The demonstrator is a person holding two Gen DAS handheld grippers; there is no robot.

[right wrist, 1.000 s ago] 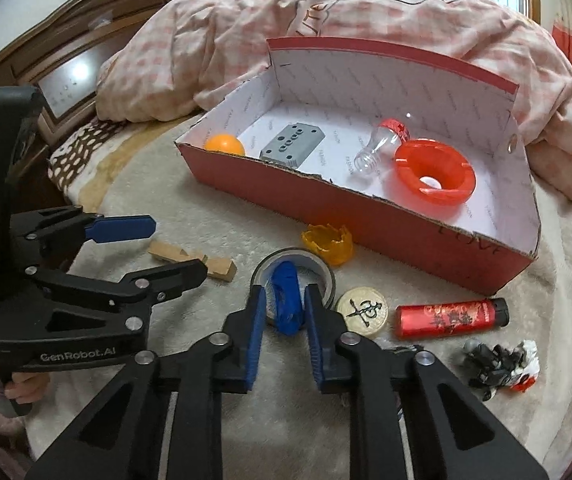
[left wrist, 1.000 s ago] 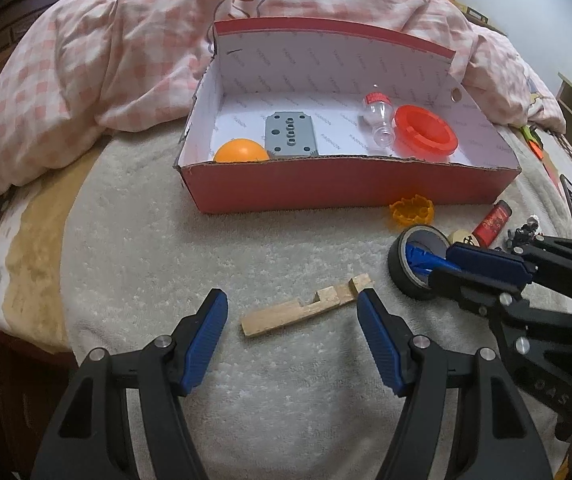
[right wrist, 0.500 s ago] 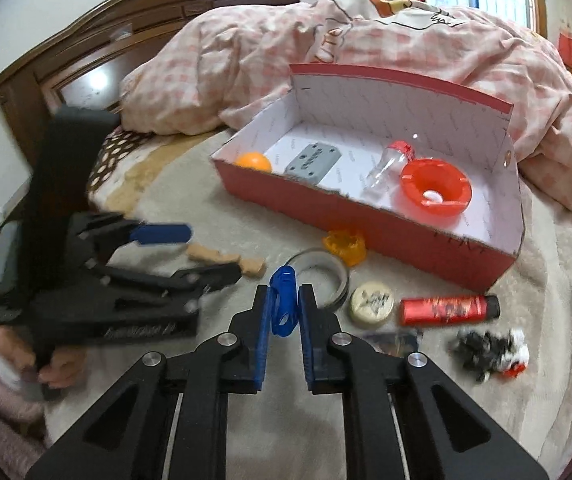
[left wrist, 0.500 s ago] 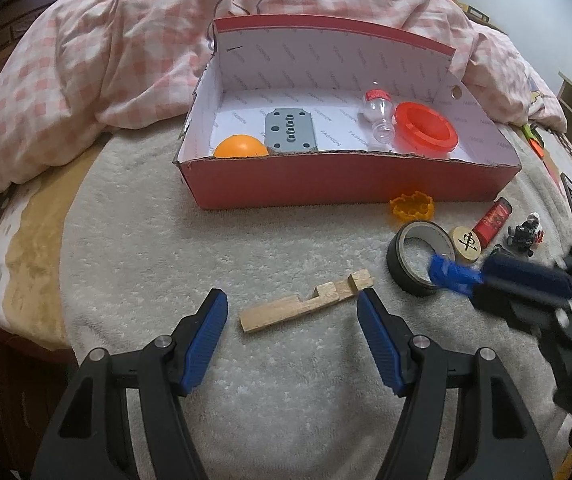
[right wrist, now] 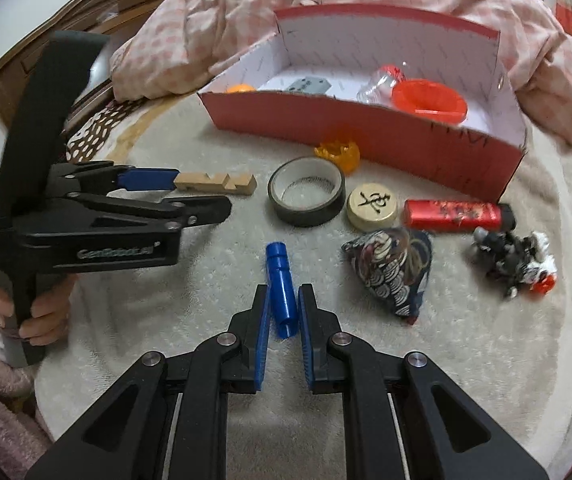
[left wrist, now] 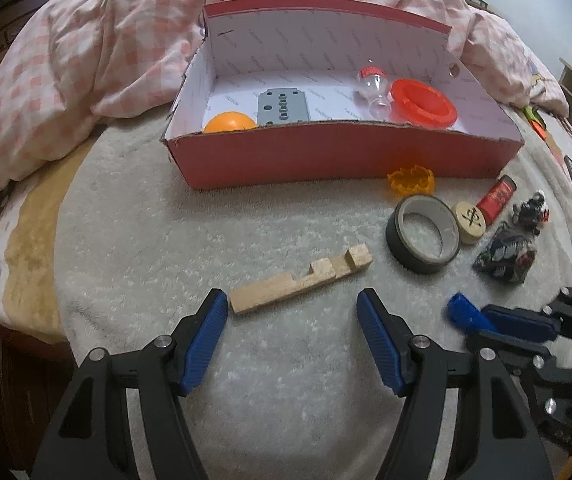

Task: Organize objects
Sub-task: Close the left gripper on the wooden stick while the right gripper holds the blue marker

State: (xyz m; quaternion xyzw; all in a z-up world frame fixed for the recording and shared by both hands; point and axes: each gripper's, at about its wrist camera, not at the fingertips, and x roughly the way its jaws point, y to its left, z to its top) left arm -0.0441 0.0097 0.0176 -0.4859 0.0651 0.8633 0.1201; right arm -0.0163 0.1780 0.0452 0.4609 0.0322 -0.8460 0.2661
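Observation:
My right gripper [right wrist: 282, 296] is shut on a blue plastic tube [right wrist: 281, 288] and holds it over the grey blanket, near the front; the tube also shows in the left wrist view [left wrist: 466, 314]. My left gripper [left wrist: 292, 308] is open and empty, its jaws on either side of the near end of a notched wooden block [left wrist: 300, 282]. The red box [left wrist: 326, 156] with a white inside stands behind. It holds an orange ball [left wrist: 227, 123], a grey plate [left wrist: 283, 106], a small clear bottle [left wrist: 374, 86] and a red dish [left wrist: 422, 102].
On the blanket lie a tape roll [right wrist: 306, 190], an orange ring [right wrist: 338, 152], a wooden chess piece [right wrist: 372, 206], a red lighter [right wrist: 456, 216], a patterned pouch [right wrist: 390, 272] and a small toy figure [right wrist: 514, 258]. A pink checked quilt [left wrist: 85, 60] is heaped behind the box.
My right gripper has lifted the blue tube out of the tape roll and drawn back toward the front. The left gripper has stayed open over the wooden block.

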